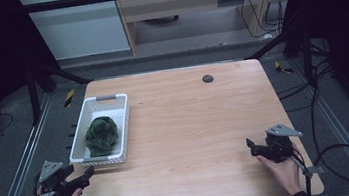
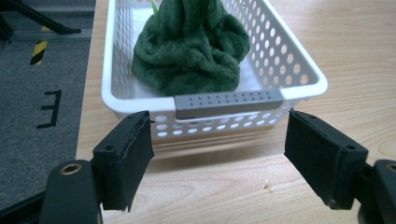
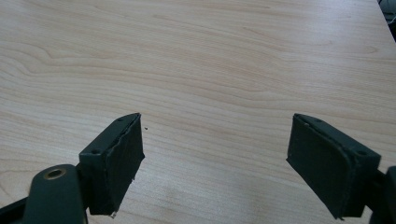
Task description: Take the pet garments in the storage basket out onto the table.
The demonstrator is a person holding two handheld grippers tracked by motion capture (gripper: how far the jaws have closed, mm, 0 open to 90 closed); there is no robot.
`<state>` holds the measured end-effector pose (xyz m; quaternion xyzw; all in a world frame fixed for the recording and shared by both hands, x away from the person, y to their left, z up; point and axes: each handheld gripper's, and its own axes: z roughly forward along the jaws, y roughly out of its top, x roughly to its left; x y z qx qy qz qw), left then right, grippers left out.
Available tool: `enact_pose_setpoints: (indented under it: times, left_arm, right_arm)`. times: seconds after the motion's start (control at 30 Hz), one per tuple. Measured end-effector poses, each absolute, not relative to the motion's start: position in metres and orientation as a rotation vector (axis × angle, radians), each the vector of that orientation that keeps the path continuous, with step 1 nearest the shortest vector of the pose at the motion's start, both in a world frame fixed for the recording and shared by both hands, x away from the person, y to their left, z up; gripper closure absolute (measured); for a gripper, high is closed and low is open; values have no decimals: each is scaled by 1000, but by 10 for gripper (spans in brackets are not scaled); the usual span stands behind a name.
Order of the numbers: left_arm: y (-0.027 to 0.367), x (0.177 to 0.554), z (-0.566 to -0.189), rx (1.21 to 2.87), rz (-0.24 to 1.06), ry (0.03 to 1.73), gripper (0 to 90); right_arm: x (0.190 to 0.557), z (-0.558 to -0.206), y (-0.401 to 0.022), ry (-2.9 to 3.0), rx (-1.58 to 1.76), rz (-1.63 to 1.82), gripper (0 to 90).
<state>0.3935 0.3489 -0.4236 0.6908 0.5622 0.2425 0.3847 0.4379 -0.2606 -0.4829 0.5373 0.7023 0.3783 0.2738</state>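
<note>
In the white basket (image 2: pixel 306 77) I see a soft, light green towel (image 2: pixel 189 51); I'd pinch its top fold, both tongs released.

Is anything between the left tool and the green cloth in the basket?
Yes: the white basket's near end wall, with its grey handle strip, stands between the open left tool and the green cloth. From above, the cloth is uncovered.

From my left gripper view I can read one mark: a black letter "E" (image 2: pixel 49 108), lying on its side, on the grey floor (image 2: pixel 42 154) beyond the table's left edge. I can read nothing on the basket, the cloth or my grippers.
</note>
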Motion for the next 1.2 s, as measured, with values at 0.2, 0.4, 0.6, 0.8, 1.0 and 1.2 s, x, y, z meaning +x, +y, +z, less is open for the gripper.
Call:
enact_pose_setpoints:
  times: [0.2, 0.4, 0.6, 0.8, 1.0, 1.2]
  left_arm:
    - [349, 402, -406, 1777, 629, 1410, 223]
    - [345, 414, -390, 1828, 652, 1386, 221]
    - [347, 427, -375, 1847, 639, 1374, 221]
    - [351, 441, -362, 1895, 659, 1387, 222]
    - [348, 452, -353, 1935, 653, 1380, 222]
    - [343, 470, -339, 1982, 649, 1364, 222]
  right_arm:
    - [437, -482, -260, 1885, 1448, 1017, 182]
    - [437, -482, -260, 1888, 1444, 1018, 181]
    - [437, -481, -260, 1891, 1436, 1018, 181]
    - [438, -482, -259, 1898, 1433, 1014, 180]
    - [438, -482, -259, 1896, 1435, 1012, 181]
    - [438, -481, -259, 1898, 1434, 1016, 180]
